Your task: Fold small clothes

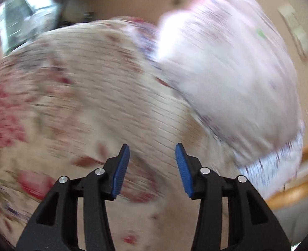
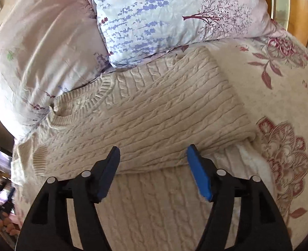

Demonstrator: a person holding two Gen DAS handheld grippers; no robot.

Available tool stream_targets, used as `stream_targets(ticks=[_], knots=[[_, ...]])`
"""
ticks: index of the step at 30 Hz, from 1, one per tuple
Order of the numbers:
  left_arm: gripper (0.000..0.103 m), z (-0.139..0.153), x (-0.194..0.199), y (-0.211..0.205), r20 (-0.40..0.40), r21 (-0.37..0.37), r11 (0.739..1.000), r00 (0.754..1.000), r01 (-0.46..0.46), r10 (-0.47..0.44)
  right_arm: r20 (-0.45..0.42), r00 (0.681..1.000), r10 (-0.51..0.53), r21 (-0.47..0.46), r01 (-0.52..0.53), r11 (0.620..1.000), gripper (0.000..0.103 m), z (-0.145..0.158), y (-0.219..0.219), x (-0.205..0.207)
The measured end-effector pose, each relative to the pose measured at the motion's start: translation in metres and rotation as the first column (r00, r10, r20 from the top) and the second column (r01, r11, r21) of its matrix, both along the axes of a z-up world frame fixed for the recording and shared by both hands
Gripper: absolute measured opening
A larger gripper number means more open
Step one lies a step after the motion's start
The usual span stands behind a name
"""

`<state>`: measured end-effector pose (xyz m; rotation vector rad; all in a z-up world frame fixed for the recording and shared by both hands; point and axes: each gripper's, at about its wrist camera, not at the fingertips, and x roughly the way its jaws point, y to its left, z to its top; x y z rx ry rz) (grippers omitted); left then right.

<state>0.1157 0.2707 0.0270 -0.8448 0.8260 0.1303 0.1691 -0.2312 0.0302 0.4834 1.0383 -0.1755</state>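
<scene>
Your right gripper [image 2: 153, 156] was released: jaws stood apart with nothing between the blue pads, hanging just above the cream cable-knit sweater [image 2: 154, 113]. Sweater as the landmark: it lay folded on the floral bedspread [image 2: 288, 146], top layer doubled over a lower layer that ran on under the gripper toward the camera. Its ribbed neckline [image 2: 78, 102] sat at the sweater's left end in the right wrist view, right up against the plain pink pillow [image 2: 39, 48]. The lavender-print pillow [image 2: 164, 16] lay just beyond the sweater's far edge, touching or slightly overlapping it. A ribbed cuff or hem [image 2: 40, 159] showed at the sweater's near left corner. Bedspread with red flower print lay bare to the right of the sweater; a wooden bed frame [image 2: 300, 10] showed past the lavender pillow, well apart from the sweater. Your left gripper [image 1: 153, 156] was also released, jaws apart, empty, over the bedspread. Left wrist view was heavily motion-blurred: only the floral bedspread, the pink pillow at upper right and a strip of wooden frame at the right edge were readable. Couldn't make out the sweater there, so can't tell how far the left gripper was from it.
</scene>
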Motion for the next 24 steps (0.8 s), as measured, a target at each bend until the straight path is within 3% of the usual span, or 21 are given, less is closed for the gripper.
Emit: stream_targets(ticks=[5,10,12,14,16,18,24], knots=[[0.043,-0.029,0.001,0.059,-0.074,-0.127,0.972,0.979,-0.2,0.192,-0.007,1.0,0.019,0.052,-0.019,0.998,0.068,0.003,0.011,-0.005],[0.036,-0.036,0.017,0.085,-0.067,-0.196,0.944,0.964,-0.264,0.256,-0.004,0.999,0.044,0.047,-0.044,0.998,0.069,0.013,0.018,-0.015],[0.029,-0.038,0.023,0.09,-0.071,-0.213,0.934,0.958,-0.287,0.279,0.0,0.999,0.044,0.045,-0.044,0.998,0.069,0.016,0.018,-0.02],[0.014,-0.044,0.028,0.096,-0.08,-0.254,0.915,0.95,-0.314,0.303,0.002,0.999,0.039,0.044,-0.039,0.998,0.069,0.019,0.017,-0.023],[0.008,-0.051,0.028,0.101,-0.084,-0.317,0.886,0.941,-0.338,0.328,0.003,0.999,0.036,0.043,-0.036,0.998,0.069,0.021,0.015,-0.025],[0.007,-0.047,0.024,0.098,-0.059,-0.334,0.879,0.938,-0.341,0.342,0.006,0.999,0.034,0.043,-0.034,0.999,0.069,0.022,0.013,-0.028],[0.006,0.007,0.026,0.054,0.152,-0.365,0.913,0.956,-0.181,0.25,0.017,0.999,0.03,0.059,-0.031,0.998,0.069,0.024,0.007,-0.029]])
